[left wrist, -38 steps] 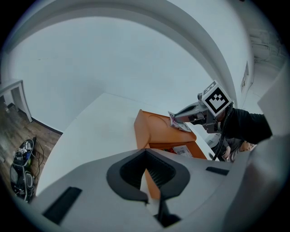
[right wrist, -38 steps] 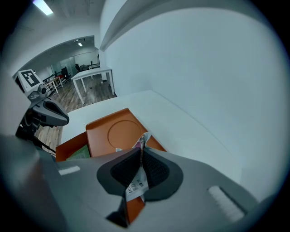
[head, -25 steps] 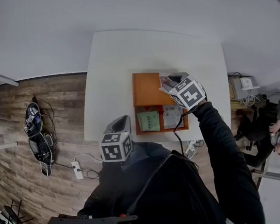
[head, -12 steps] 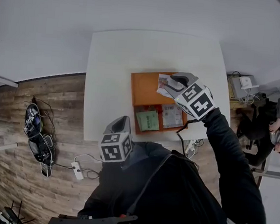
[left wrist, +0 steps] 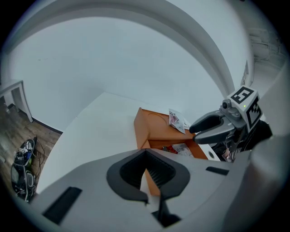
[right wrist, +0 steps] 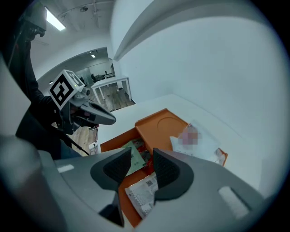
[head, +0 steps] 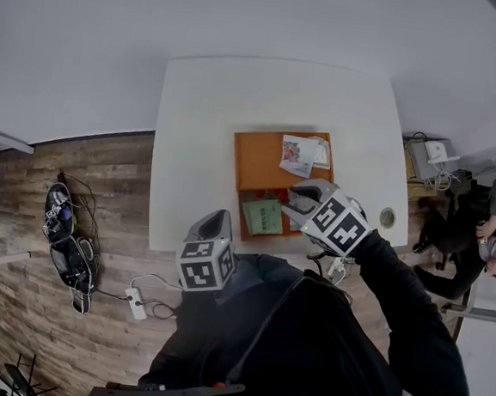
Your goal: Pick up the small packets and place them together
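Bright, even light (fisheye warp at the edges)

Right gripper (right wrist: 142, 151): its 2 jaws have just been opening and sit apart, nothing pinched between them. Through the gap you see a green packet (right wrist: 135, 159) and a white packet (right wrist: 142, 192) with a square code, both down in the orange tray (right wrist: 156, 124). A few pale packets (right wrist: 205, 146) lie on its flat far part. The left gripper (right wrist: 106, 118) hangs at upper left.
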`<state>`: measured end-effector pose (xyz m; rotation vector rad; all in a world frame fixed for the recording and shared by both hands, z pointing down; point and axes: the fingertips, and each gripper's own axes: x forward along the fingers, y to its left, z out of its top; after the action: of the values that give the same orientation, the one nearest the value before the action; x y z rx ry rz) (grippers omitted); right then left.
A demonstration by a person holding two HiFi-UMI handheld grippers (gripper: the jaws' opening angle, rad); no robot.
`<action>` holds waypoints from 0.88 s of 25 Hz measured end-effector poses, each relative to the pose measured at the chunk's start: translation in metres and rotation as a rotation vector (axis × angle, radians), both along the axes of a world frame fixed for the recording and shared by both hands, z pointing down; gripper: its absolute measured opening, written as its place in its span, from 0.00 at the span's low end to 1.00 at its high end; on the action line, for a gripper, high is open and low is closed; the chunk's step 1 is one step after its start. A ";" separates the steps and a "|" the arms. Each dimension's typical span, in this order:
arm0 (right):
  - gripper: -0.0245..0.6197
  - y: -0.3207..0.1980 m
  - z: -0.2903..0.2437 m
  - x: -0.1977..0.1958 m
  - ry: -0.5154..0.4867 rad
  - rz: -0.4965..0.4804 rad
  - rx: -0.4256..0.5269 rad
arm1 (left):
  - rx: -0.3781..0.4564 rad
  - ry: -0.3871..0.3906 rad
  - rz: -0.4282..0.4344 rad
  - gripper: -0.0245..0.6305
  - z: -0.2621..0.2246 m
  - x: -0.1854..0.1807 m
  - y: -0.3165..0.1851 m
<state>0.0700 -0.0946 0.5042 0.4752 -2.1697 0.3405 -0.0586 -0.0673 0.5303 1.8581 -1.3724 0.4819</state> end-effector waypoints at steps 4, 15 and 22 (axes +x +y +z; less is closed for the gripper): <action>0.27 0.019 0.030 -0.005 0.037 -0.043 -0.080 | -0.001 0.002 -0.001 0.04 0.000 0.001 -0.001; 0.34 0.050 0.081 -0.050 0.119 -0.280 -0.166 | -0.009 -0.002 -0.029 0.04 0.003 -0.006 0.006; 0.34 0.054 0.103 -0.059 0.181 -0.344 -0.182 | -0.017 0.000 -0.055 0.04 0.007 -0.015 0.008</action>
<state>0.0110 -0.0407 0.6072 0.0258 -1.9765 0.2880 -0.0739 -0.0597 0.5373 1.8017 -1.4115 0.4644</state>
